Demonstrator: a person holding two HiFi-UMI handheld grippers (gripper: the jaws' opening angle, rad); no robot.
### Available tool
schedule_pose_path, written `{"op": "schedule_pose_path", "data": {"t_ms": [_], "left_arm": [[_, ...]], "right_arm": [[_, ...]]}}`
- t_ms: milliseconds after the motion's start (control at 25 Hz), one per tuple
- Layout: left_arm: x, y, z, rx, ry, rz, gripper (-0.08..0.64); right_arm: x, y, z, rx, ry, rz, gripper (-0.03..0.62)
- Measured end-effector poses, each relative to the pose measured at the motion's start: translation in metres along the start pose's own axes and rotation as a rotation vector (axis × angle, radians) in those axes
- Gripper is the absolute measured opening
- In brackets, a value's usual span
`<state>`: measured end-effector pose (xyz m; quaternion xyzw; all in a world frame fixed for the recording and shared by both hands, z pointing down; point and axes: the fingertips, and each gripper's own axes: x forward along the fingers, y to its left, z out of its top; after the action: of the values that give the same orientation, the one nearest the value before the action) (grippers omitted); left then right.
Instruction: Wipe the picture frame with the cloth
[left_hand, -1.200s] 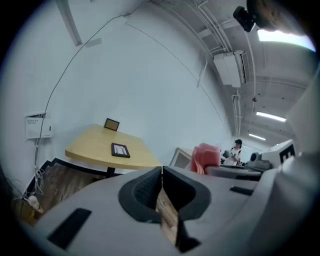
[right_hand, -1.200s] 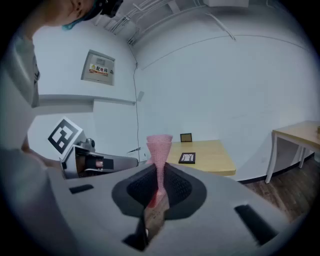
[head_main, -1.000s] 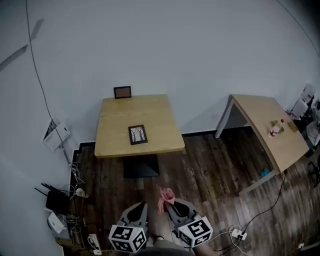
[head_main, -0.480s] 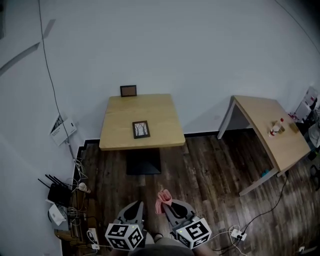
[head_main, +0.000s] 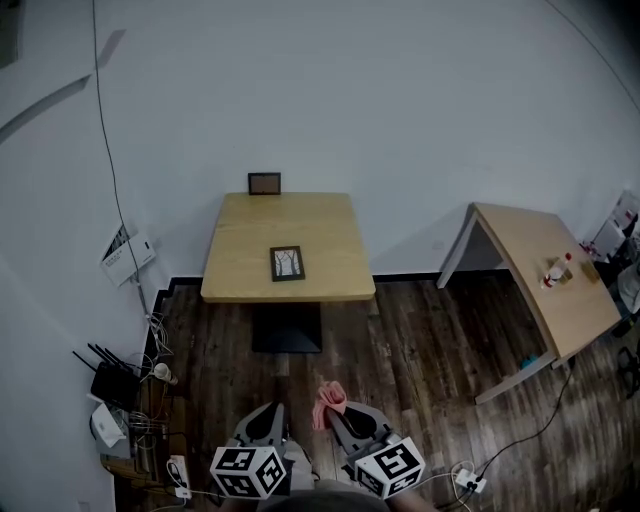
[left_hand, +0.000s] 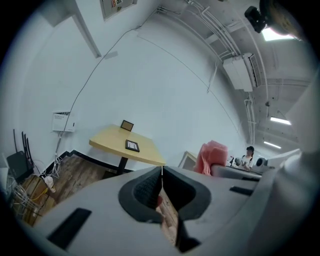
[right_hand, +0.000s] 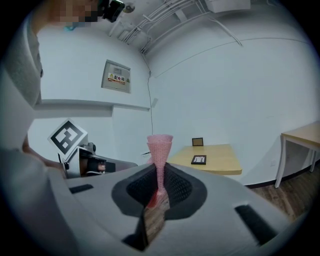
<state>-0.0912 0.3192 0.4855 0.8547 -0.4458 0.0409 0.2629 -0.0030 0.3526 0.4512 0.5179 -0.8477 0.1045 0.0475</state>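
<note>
Pink cloth (right_hand: 159, 150) clamped in right gripper (right_hand: 159, 186), pointing nearly level.

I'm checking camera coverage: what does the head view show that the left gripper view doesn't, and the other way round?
Head view only: the marker cube on the left gripper, and a white power strip on the floor.
Left gripper view only: a ceiling air conditioner and a distant person.
Both: the wooden table, the picture frame lying on it, the small frame standing at its far edge, and the pink cloth clamped in the right gripper.

Wood floor (head_main: 420, 340) open towards table (head_main: 240, 250), picture frame (head_main: 287, 263) mid-top, cable clutter (head_main: 140, 410) left
</note>
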Motion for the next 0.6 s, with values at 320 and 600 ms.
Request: {"op": "schedule_pose_path", "data": {"t_ms": [320, 600], "left_arm": [[0.053, 0.019, 0.01, -0.01, 0.036, -0.011, 0.005], [0.115, 0.045, 0.041, -0.01, 0.053, -0.029, 0.005]], "right_arm": [[0.036, -0.038, -0.004, 0.029, 0.025, -0.021, 0.018], [0.09, -0.082, 0.011, 0.031, 0.043, -0.046, 0.018]]}}
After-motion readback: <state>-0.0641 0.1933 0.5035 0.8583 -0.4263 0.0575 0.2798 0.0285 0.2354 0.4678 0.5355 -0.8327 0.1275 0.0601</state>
